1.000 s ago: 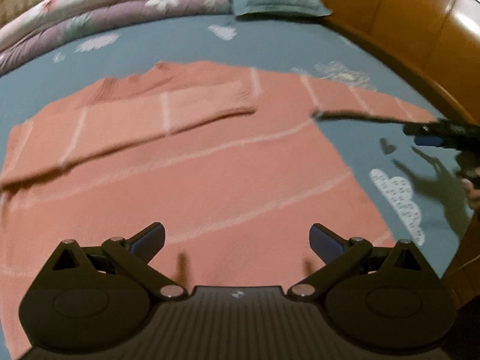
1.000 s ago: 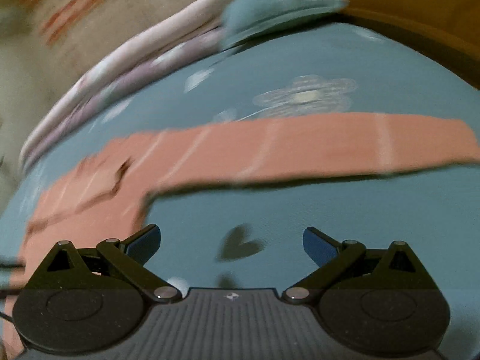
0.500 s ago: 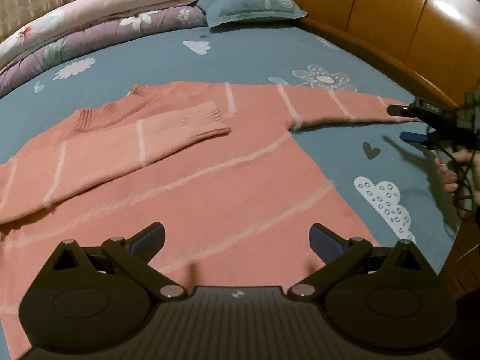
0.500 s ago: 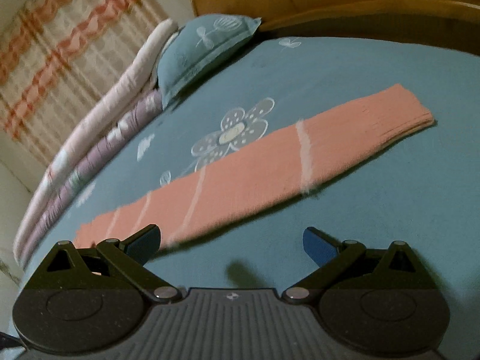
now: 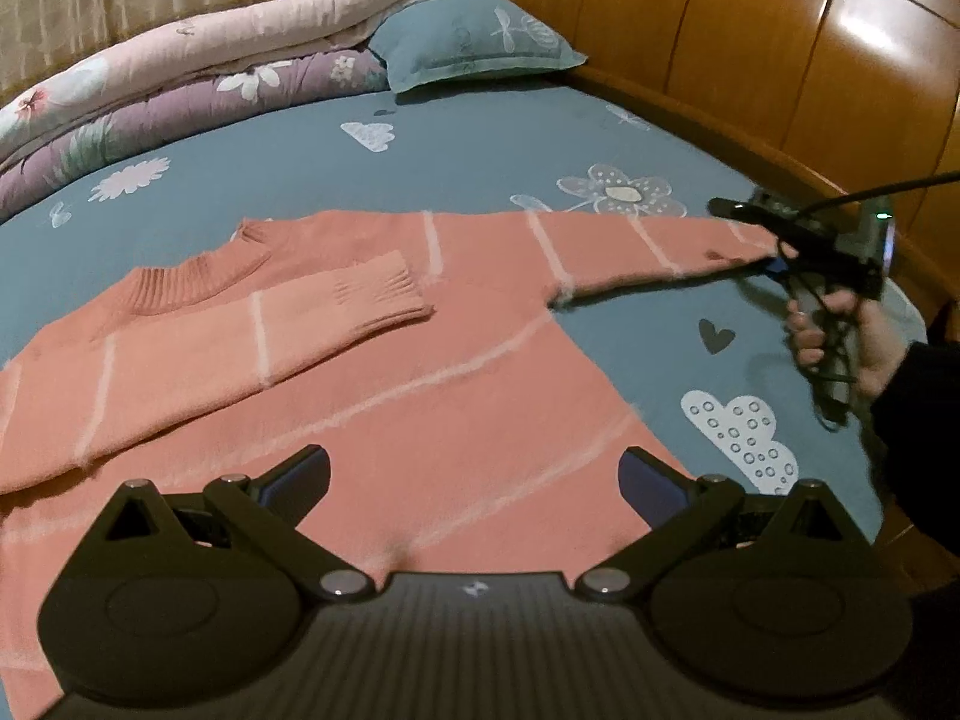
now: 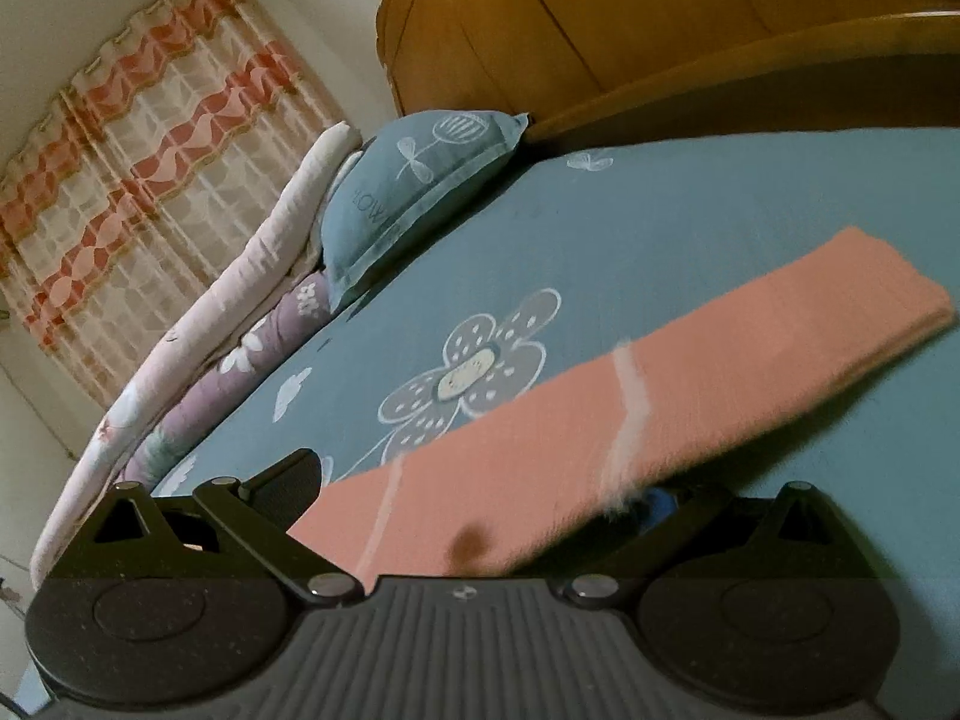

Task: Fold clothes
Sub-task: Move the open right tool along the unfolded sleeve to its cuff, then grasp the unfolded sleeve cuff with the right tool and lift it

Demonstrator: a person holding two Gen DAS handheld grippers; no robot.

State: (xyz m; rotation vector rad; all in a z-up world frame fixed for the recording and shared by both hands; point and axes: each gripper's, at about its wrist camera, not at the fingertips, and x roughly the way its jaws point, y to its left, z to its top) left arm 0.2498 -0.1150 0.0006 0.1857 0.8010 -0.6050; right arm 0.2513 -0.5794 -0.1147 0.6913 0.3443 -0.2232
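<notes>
On the blue bedsheet [image 5: 480,168], the pink sweater [image 5: 420,396] lies flat, one sleeve folded across its chest. The left gripper [image 5: 474,474] hovers above the hem, jaws wide, empty. The right gripper [image 6: 480,489], jaws apart, straddles the outstretched sleeve [image 6: 690,384]; actual grip cannot be determined.

Wooden headboard [image 5: 780,48], patterned curtains [image 6: 138,180], blue bedsheet [image 5: 456,162] w/ folded quilts [image 5: 180,84], dim light.

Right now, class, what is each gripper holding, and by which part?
The left gripper holds nothing. The right gripper has its fingers around the sweater's outstretched sleeve, partway along it, not yet closed.
</notes>
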